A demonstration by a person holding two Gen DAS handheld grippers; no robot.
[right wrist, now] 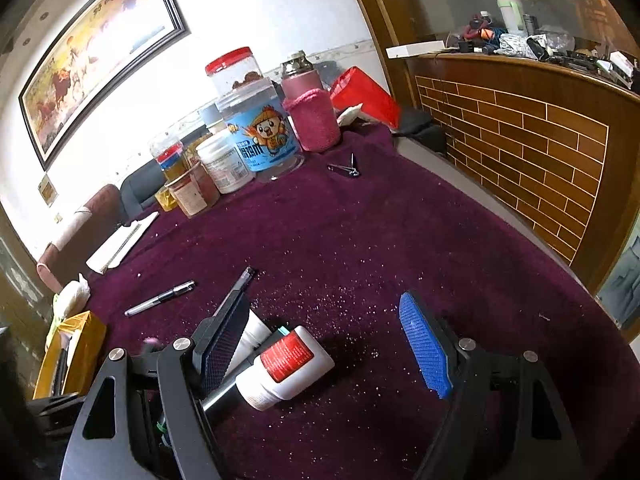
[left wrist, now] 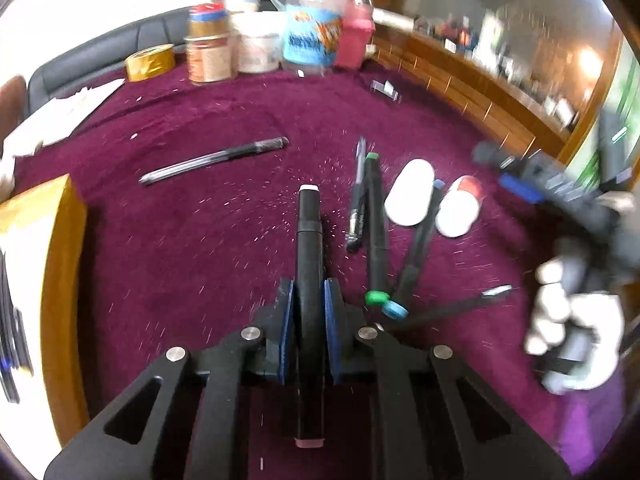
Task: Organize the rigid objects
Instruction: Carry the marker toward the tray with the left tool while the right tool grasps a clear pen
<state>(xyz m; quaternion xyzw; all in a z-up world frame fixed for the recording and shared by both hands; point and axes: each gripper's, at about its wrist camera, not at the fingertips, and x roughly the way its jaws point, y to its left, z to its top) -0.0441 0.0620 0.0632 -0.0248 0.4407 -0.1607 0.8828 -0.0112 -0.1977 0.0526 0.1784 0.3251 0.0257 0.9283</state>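
A thick black marker with a white end cap (left wrist: 309, 240) is clamped in the left tool (left wrist: 309, 320), above the purple-clothed desk (left wrist: 200, 240). Right of the marker, the right tool (right wrist: 320, 344) is held apart, empty, over a white red-labelled bottle (right wrist: 288, 368).

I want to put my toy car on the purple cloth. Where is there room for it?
The widest bare patch of cloth lies between the nail clipper by the jars and the white bottle. Another lies between the lone pen and the yellow box. It is crowded around the pens beside the bottles.
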